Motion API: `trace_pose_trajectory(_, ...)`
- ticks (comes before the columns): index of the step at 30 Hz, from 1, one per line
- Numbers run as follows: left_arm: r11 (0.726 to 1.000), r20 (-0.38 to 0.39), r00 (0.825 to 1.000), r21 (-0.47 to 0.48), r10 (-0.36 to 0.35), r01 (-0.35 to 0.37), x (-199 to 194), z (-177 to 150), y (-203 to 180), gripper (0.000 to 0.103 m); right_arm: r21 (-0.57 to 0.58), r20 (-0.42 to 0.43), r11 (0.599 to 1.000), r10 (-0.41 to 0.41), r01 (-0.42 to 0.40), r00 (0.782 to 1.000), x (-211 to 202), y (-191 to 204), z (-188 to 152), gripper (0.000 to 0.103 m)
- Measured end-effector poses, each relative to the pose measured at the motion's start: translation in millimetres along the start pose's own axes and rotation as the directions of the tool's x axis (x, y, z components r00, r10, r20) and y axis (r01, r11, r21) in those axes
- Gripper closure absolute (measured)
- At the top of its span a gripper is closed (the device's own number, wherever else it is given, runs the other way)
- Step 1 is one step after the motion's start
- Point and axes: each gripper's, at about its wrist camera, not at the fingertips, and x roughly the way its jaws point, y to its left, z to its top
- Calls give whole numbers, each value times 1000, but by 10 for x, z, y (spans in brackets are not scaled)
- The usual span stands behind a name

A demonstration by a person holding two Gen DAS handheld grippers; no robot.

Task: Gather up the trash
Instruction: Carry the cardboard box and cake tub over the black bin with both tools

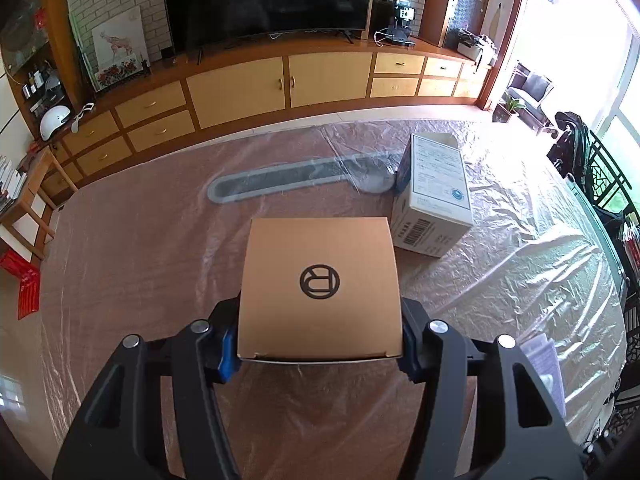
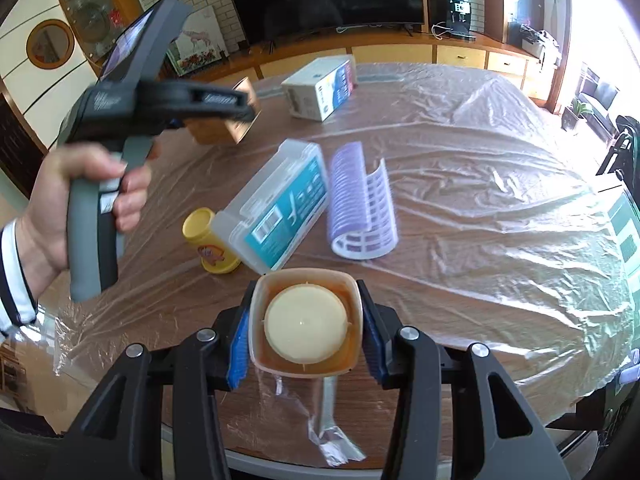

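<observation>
My left gripper (image 1: pixel 318 350) is shut on a brown cardboard box (image 1: pixel 320 288) with a round black logo, held above the plastic-covered table (image 1: pixel 160 248). In the right wrist view the left gripper (image 2: pixel 240 114) shows at the upper left, held by a hand, with the brown box (image 2: pixel 234 130) between its jaws. My right gripper (image 2: pixel 306 338) is shut on a small square plastic tub (image 2: pixel 306 320) with orange inside and a cream round disc, held over the table's near edge.
A white printed carton (image 1: pixel 434 196) lies on the table, also in the right wrist view (image 2: pixel 320 88). A clear plastic case (image 2: pixel 276 208), a purple hair roller (image 2: pixel 362 204) and a yellow jar (image 2: pixel 210 242) lie mid-table. A TV cabinet (image 1: pixel 280 80) stands beyond.
</observation>
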Motion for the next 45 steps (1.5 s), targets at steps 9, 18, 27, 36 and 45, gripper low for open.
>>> trace_pose_trajectory(9, 1000, 17, 1000, -3, 13, -13, -271, -205, 4, 44, -6, 25, 1000, -2, 3, 1000, -131, -88, 94, 58)
trace_pose_trajectory(18, 999, 26, 1000, -34, 1, 0, -561, -433, 59, 44, -32, 51, 999, 12, -11, 999, -209, -114, 249, 58)
trace_pose_trajectory(27, 999, 23, 1000, -37, -21, 22, -836, -774, 57, 44, -53, 51, 998, 27, -24, 998, -281, -63, 262, 58)
trace_pose_trajectory(36, 999, 1, 999, 6, -51, 51, -1073, -1212, -69, 44, -91, 34, 995, 44, -41, 998, -377, 44, 111, 58)
trace_pose_trajectory(45, 996, -10, 997, 32, -78, 78, -1295, -1545, -210, 44, -124, 17, 990, 69, -66, 997, -509, 120, -96, 58)
